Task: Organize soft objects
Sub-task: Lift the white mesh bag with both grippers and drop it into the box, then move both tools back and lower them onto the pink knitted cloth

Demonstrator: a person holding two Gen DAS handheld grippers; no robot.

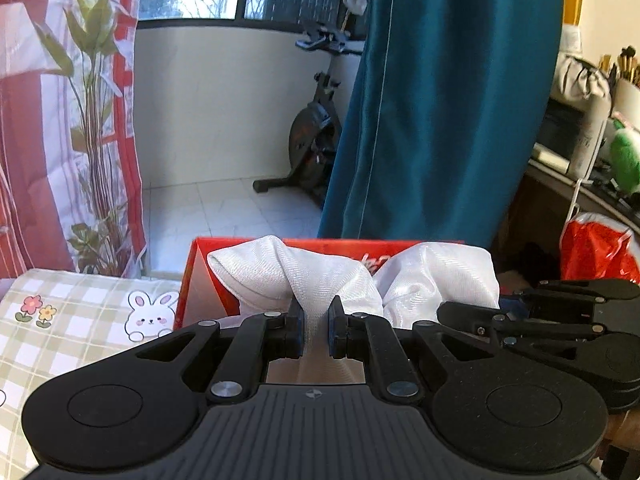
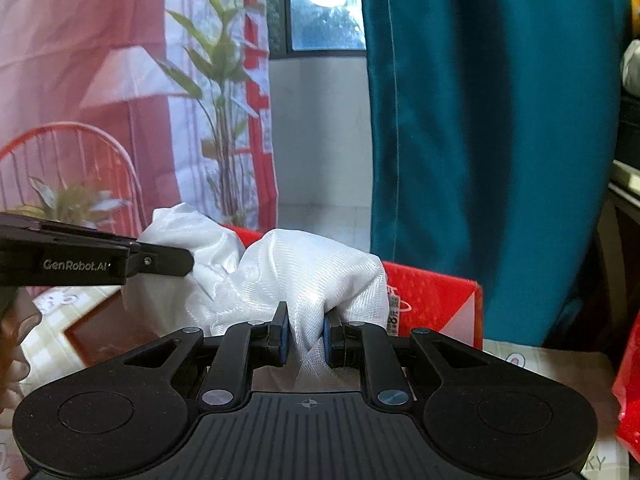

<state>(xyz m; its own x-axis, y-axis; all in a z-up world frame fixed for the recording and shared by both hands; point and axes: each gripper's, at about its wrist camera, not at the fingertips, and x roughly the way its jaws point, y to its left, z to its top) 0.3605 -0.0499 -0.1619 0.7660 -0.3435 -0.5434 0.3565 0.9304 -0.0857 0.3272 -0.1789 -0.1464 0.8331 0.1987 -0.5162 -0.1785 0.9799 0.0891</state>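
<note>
A shiny white cloth (image 1: 288, 276) bunches up in front of a red cardboard box (image 1: 192, 280). My left gripper (image 1: 316, 320) is shut on a pinched fold of it. The same white cloth (image 2: 304, 276) fills the middle of the right wrist view, and my right gripper (image 2: 306, 332) is shut on another fold, so the cloth hangs between the two. The right gripper's black body (image 1: 560, 320) shows at the right of the left wrist view. In the right wrist view the left gripper's body (image 2: 80, 264) reaches in from the left. The red box (image 2: 432, 300) stands behind the cloth.
A checked tablecloth with a rabbit print (image 1: 80, 320) covers the table. A teal curtain (image 1: 440, 100) hangs close behind the box. An exercise bike (image 1: 312, 140) stands by the window wall. A red bag (image 1: 592, 248) and cluttered shelves (image 1: 580, 140) are at the right. A printed red-and-white drape (image 2: 100, 100) hangs at the left.
</note>
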